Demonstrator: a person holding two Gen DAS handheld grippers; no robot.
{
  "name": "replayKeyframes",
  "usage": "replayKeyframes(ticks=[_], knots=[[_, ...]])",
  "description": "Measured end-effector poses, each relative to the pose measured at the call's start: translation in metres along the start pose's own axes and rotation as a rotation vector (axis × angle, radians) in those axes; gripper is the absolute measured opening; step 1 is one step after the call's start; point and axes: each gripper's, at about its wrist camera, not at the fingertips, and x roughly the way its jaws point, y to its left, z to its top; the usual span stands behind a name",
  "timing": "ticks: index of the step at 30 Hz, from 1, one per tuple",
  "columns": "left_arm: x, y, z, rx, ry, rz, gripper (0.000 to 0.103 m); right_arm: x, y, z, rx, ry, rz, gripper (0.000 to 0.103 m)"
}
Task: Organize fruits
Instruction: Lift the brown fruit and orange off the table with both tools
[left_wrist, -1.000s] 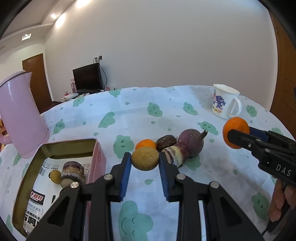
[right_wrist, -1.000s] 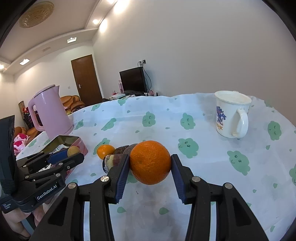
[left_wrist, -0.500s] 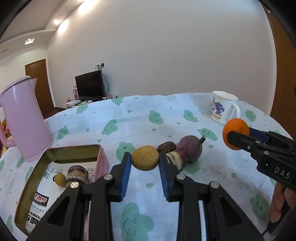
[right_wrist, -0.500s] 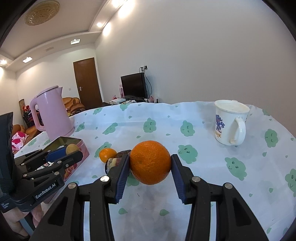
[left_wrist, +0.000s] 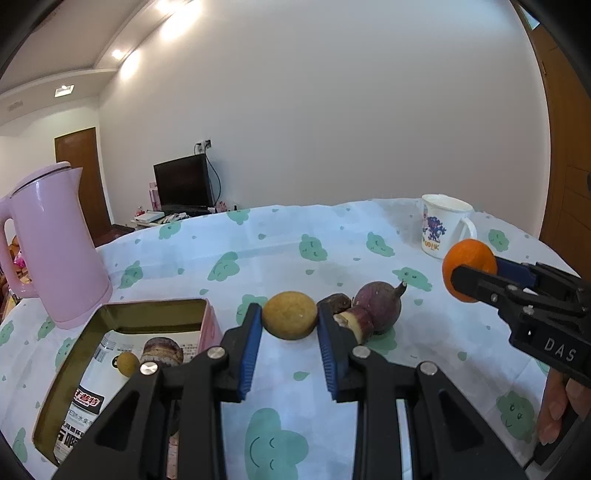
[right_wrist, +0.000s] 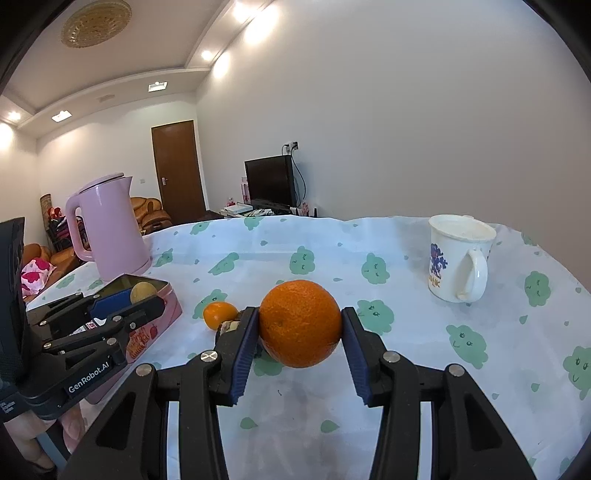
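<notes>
My left gripper (left_wrist: 290, 321) is shut on a round yellow-brown fruit (left_wrist: 290, 315) and holds it above the table, just right of the open pink tin (left_wrist: 110, 308). The tin holds a small yellow fruit (left_wrist: 127, 363) and a brown ringed piece (left_wrist: 162, 350). My right gripper (right_wrist: 300, 325) is shut on a large orange (right_wrist: 300, 323), held above the cloth; it shows at the right of the left wrist view (left_wrist: 469, 269). A purple root (left_wrist: 378, 306), a dark brown fruit (left_wrist: 334, 302) and a small tangerine (right_wrist: 219, 314) lie on the table between the grippers.
A pink kettle (left_wrist: 55, 243) stands behind the tin at the left. A white printed mug (right_wrist: 458, 267) stands at the back right. The round table has a white cloth with green cloud prints (right_wrist: 461, 339).
Both grippers have risen and tilted up a little with their fruits still held. The tangerine is now hidden behind the yellow-brown fruit in the left wrist view.
</notes>
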Motion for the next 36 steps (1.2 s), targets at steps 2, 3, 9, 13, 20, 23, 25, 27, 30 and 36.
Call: replayKeyframes(ticks=[2,3,9,13,20,23,25,27,30,36], knots=[[-0.002,0.001,0.000,-0.002,-0.008,0.003,0.031,-0.001,0.000,0.000,0.000,-0.002,-0.001,0.047],[-0.002,0.001,0.000,-0.002,-0.010,0.003,0.031,-0.002,0.000,0.000,-0.001,-0.004,-0.001,0.047],[-0.007,0.001,-0.002,-0.001,-0.034,0.009,0.031,-0.005,0.002,0.000,-0.014,-0.020,-0.003,0.047],[-0.009,0.001,-0.002,-0.001,-0.045,0.013,0.031,-0.006,0.003,0.000,-0.018,-0.028,-0.004,0.047],[-0.014,-0.002,-0.002,0.012,-0.073,0.028,0.031,-0.011,0.007,-0.001,-0.033,-0.049,-0.009,0.047],[-0.016,-0.003,-0.002,0.017,-0.082,0.032,0.031,-0.013,0.009,0.000,-0.039,-0.057,-0.009,0.047],[-0.018,-0.004,-0.002,0.017,-0.091,0.035,0.031,-0.014,0.009,0.000,-0.042,-0.062,-0.009,0.047],[-0.019,-0.003,-0.003,0.015,-0.096,0.036,0.031,-0.015,0.010,0.000,-0.045,-0.067,-0.010,0.047],[-0.021,-0.003,-0.003,0.010,-0.102,0.039,0.031,-0.018,0.012,0.000,-0.055,-0.082,-0.011,0.047],[-0.024,-0.003,-0.003,0.007,-0.109,0.038,0.031,-0.021,0.016,-0.001,-0.076,-0.101,-0.009,0.047]])
